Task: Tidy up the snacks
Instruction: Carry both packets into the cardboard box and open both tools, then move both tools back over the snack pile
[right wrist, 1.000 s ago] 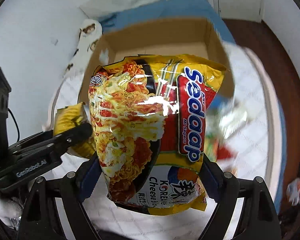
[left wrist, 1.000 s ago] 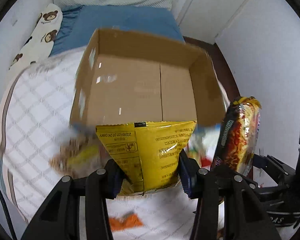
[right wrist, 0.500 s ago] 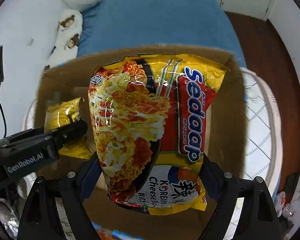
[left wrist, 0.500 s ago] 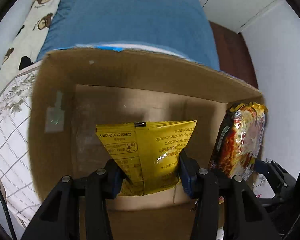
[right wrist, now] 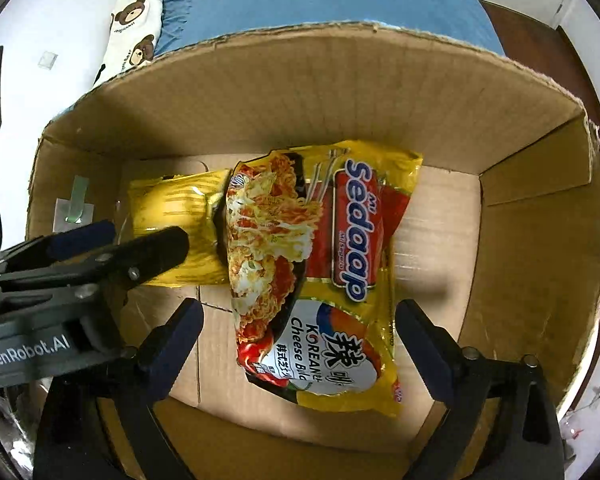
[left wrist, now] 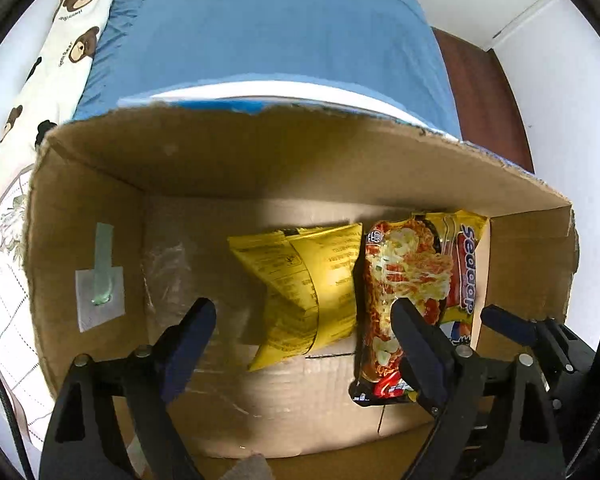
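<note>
"Sedaap" on noodle packet, "GenRobot.AI" on left gripper

Counted on inspection: one cardboard box, open at the top. Inside it, two snack packets: one plain yellow packet and one Sedaap noodle packet, lying side by side on the box floor. One taped label on the inner left wall. Two hand-held grippers in view: left hand-held gripper, right hand-held gripper. One bear-print pillow beyond the box.
</note>
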Tool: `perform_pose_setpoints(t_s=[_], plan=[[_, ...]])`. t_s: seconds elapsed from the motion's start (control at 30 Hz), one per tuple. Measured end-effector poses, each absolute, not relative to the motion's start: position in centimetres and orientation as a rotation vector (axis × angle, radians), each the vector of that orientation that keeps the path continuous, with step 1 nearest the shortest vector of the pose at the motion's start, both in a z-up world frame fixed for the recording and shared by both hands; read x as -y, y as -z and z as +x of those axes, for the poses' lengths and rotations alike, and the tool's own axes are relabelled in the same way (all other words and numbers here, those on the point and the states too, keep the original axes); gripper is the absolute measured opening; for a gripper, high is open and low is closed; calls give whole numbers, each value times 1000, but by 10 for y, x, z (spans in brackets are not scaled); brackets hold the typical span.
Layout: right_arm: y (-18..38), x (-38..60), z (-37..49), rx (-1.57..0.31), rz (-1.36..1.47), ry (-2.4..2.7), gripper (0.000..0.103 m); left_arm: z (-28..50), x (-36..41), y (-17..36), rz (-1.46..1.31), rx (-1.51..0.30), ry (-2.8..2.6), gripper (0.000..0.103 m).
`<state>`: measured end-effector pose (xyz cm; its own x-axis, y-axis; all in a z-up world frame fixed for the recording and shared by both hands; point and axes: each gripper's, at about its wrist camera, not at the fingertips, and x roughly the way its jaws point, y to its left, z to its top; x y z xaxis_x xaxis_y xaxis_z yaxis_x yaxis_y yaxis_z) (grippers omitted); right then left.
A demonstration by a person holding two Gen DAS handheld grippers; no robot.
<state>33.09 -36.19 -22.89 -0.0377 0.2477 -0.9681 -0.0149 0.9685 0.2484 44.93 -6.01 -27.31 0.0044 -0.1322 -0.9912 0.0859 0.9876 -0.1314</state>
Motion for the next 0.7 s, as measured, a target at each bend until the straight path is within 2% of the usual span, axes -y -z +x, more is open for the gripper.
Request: perform_pose_setpoints(t_s=[0.23, 0.47, 0.67, 0.7], plan=[[202, 387, 305, -1559, 197, -149, 99, 429, 52, 246, -15, -1469, 142, 89], [141, 398, 258, -1465, 161, -80, 99, 394, 44, 213, 8, -1361, 116, 89], [103, 372, 240, -1379, 138, -40, 99, 363, 38, 188, 23, -1282, 109, 89], [110, 340, 260, -1368, 133, -34, 99, 355, 37, 182, 26, -1268, 113, 89]])
